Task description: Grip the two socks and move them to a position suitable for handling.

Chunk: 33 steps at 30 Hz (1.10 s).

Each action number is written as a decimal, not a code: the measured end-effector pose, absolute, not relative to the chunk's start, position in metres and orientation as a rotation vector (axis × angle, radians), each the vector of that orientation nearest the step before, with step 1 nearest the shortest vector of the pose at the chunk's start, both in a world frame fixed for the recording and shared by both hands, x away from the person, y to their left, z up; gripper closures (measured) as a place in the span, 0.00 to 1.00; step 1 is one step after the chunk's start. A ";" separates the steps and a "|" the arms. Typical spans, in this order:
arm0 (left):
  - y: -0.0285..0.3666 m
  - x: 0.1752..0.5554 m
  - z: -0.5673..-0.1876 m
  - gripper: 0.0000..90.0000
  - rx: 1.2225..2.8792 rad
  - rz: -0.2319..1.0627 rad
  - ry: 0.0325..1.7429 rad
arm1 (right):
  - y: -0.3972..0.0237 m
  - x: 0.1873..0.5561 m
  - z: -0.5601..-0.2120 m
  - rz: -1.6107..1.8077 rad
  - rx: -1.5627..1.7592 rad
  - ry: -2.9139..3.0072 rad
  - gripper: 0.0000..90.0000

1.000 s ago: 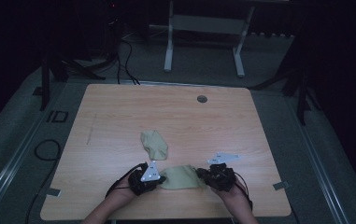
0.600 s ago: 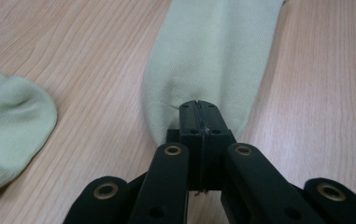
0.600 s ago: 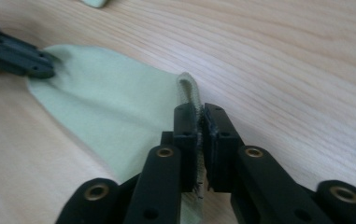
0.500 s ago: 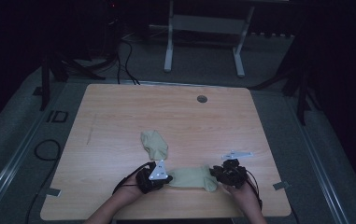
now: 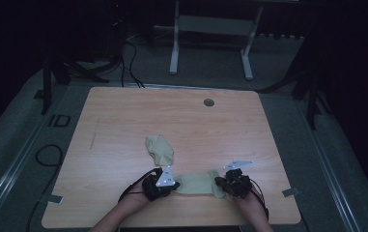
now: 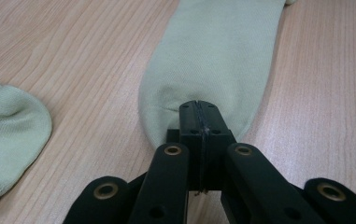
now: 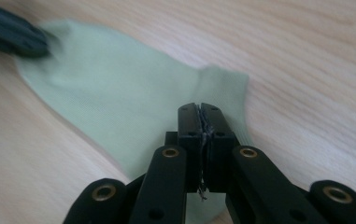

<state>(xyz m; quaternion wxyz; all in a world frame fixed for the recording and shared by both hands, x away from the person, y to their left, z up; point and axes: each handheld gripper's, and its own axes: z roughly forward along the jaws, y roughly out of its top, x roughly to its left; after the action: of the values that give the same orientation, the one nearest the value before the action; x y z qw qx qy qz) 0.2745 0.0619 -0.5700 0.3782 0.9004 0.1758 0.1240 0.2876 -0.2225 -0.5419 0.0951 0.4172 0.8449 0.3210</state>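
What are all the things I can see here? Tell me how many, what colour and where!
Stretched sock: one, pale green, flat near the table's front edge, between the two grippers.
Second sock: one, pale green, crumpled, just behind the stretched one.
Table: one, light wood, middle of the room.
Round hole: one, grey, near the table's far edge.
White stand: one, on the floor behind the table.
Left gripper: one, black, fingers shut on the sock's rounded end.
Right gripper: one, black, fingers shut on the sock's other end.
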 end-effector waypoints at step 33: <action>0.044 0.273 -0.559 0.70 2.262 0.210 0.456 | -0.258 0.281 -0.539 0.945 1.329 2.439 0.76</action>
<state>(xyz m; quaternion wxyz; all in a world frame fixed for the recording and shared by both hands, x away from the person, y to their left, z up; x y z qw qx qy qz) 0.2726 0.0445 -0.5590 0.4009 0.8944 0.1802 0.0829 0.2806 -0.2575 -0.5394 0.1036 0.4506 0.8269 0.3202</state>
